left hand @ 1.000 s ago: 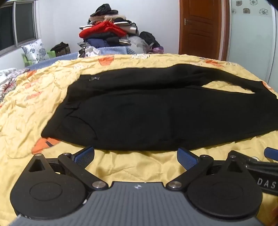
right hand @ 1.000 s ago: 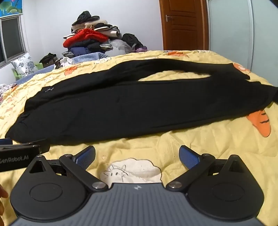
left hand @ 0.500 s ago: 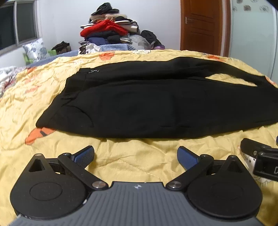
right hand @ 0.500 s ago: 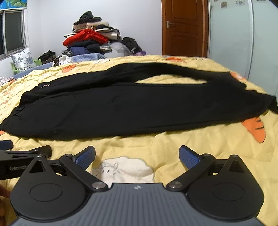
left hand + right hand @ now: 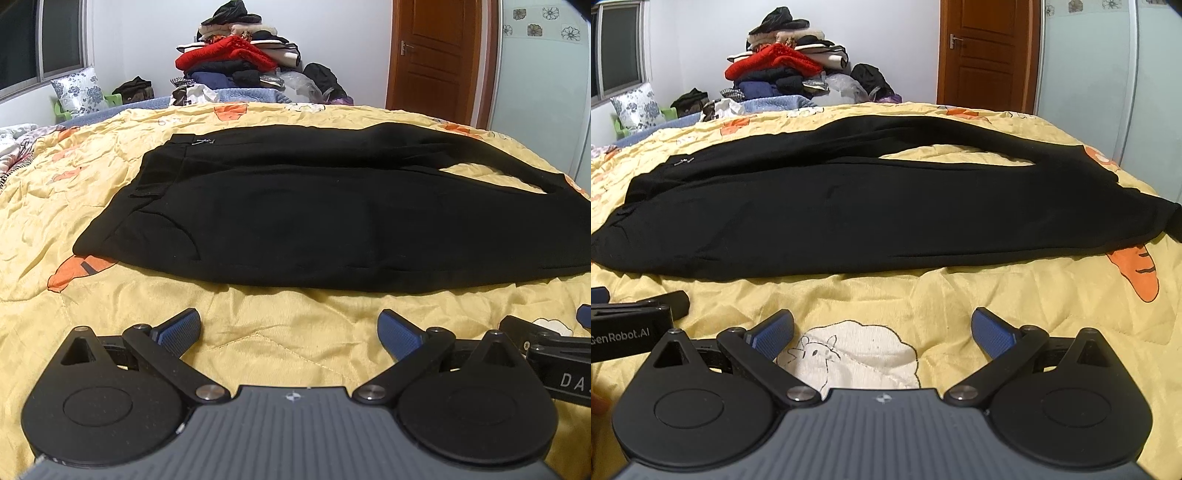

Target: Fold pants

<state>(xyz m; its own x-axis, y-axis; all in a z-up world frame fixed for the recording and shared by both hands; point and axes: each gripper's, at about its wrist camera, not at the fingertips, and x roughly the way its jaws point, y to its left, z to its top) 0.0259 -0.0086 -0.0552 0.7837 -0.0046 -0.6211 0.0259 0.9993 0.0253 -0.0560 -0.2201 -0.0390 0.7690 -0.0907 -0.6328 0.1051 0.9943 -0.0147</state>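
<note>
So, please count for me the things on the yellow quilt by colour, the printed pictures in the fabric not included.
Black: 1, the pants lying flat across the quilt.
Black and blue: 2, the left gripper and the right gripper, both with jaws open over bare quilt.
Total: 3

From my remote station I see a bed (image 5: pixel 110 302) under a crumpled yellow quilt (image 5: pixel 923 295) printed with orange carrots (image 5: pixel 1137 269) and a white sheep (image 5: pixel 849 354) at lower centre. Black pants (image 5: pixel 314 229) lie flat across mid-frame, waistband at left, legs running right and parting near the right edge.
</note>
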